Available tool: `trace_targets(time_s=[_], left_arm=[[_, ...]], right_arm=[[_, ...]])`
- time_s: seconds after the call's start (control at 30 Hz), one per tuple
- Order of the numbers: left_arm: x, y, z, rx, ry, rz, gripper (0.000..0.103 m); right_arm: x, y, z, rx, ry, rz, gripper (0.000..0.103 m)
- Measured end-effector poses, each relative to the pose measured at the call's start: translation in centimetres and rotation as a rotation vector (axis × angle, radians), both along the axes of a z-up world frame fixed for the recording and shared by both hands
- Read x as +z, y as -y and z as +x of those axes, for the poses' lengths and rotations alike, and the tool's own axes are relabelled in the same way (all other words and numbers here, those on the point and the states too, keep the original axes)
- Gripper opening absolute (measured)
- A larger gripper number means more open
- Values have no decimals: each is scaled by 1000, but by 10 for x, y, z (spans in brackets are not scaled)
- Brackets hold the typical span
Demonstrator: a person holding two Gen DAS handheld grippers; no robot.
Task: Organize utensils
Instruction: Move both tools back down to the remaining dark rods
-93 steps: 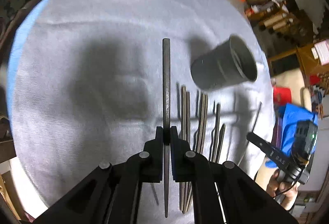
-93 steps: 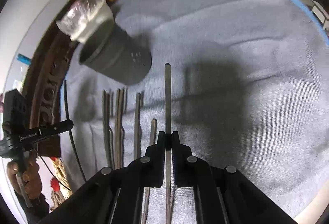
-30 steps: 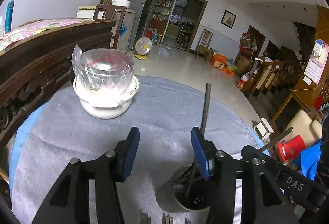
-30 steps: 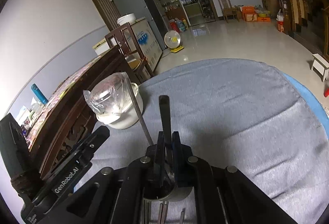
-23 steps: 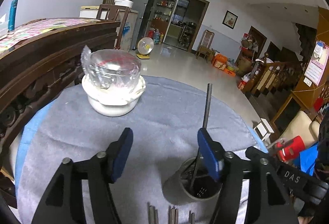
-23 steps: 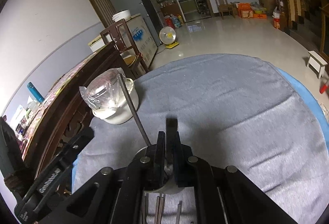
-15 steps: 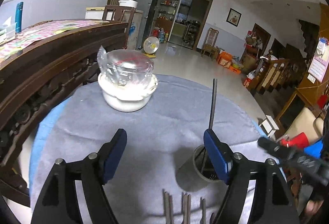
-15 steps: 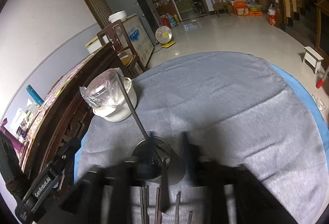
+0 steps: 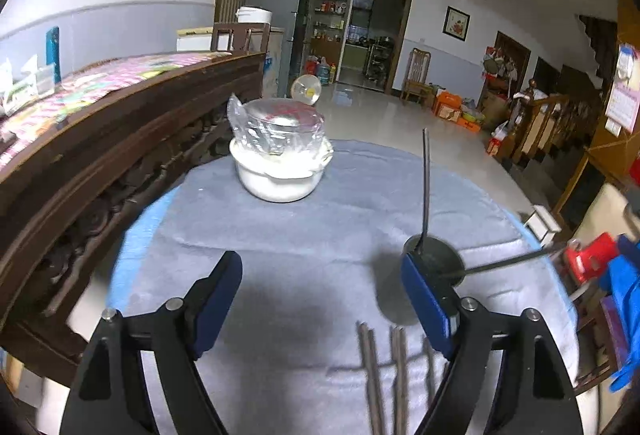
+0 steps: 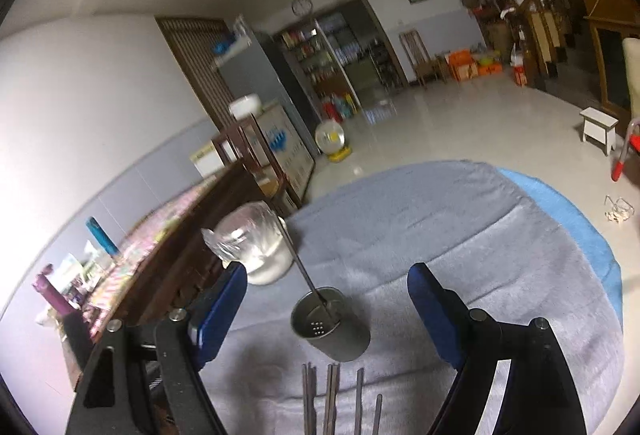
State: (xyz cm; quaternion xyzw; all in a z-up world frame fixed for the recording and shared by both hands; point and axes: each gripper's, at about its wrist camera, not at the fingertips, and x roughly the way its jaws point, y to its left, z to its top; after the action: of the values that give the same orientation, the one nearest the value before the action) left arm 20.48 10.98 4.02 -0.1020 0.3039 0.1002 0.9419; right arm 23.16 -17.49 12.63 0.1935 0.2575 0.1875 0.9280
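A dark grey metal utensil cup (image 10: 332, 327) stands upright on the grey cloth; it also shows in the left wrist view (image 9: 434, 261), partly behind my right finger. Two chopsticks stand in it in the left wrist view: one upright (image 9: 426, 179), one leaning right (image 9: 508, 263). The right wrist view shows one chopstick (image 10: 300, 263) leaning left. Several dark chopsticks (image 10: 332, 395) lie on the cloth in front of the cup, also in the left wrist view (image 9: 384, 371). My left gripper (image 9: 320, 299) is open and empty. My right gripper (image 10: 328, 299) is open and empty, above and behind the cup.
A white bowl with a plastic-wrapped glass lid (image 9: 280, 159) stands at the far side of the cloth, also in the right wrist view (image 10: 256, 247). A carved wooden rail (image 9: 100, 163) runs along the left. The round table's blue edge (image 10: 568, 219) curves at right.
Both grippers let go of their chopsticks into the cup, opened wide and pulled back. The second chopstick now stands in the cup, which was lying on its side earlier.
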Motion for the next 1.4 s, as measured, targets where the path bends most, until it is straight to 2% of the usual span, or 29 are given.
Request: trace_targets(time_s=[0.13, 0.3, 0.47, 0.63, 0.77, 0.9, 1.13, 1.2, 1.27, 1.4], left_arm=[[-4, 7, -15, 8, -7, 87, 83], [-15, 16, -31, 0, -23, 178, 84], [-34, 18, -48, -11, -67, 213, 84], [-52, 21, -58, -19, -109, 241, 84], [-65, 22, -59, -28, -145, 228, 84], [-76, 25, -56, -55, -209, 165, 84], [-97, 19, -57, -28, -271, 123, 84], [-102, 16, -57, -26, -279, 107, 84], [-103, 14, -56, -25, -287, 95, 84], [-107, 9, -54, -24, -295, 80, 84]], right_arm=[[-14, 9, -32, 11, -6, 18, 86], [-62, 6, -56, 49, -117, -22, 86], [-112, 11, -62, 37, -246, -38, 86], [-144, 16, -68, 25, -314, -45, 86], [-158, 11, -62, 50, -366, -65, 86], [-172, -1, -56, 110, -427, -86, 86], [-190, -19, -32, 143, -520, -155, 84], [-194, -25, -22, 153, -543, -183, 77], [-197, -33, -12, 164, -576, -219, 57], [-204, -48, 1, 189, -619, -277, 46]])
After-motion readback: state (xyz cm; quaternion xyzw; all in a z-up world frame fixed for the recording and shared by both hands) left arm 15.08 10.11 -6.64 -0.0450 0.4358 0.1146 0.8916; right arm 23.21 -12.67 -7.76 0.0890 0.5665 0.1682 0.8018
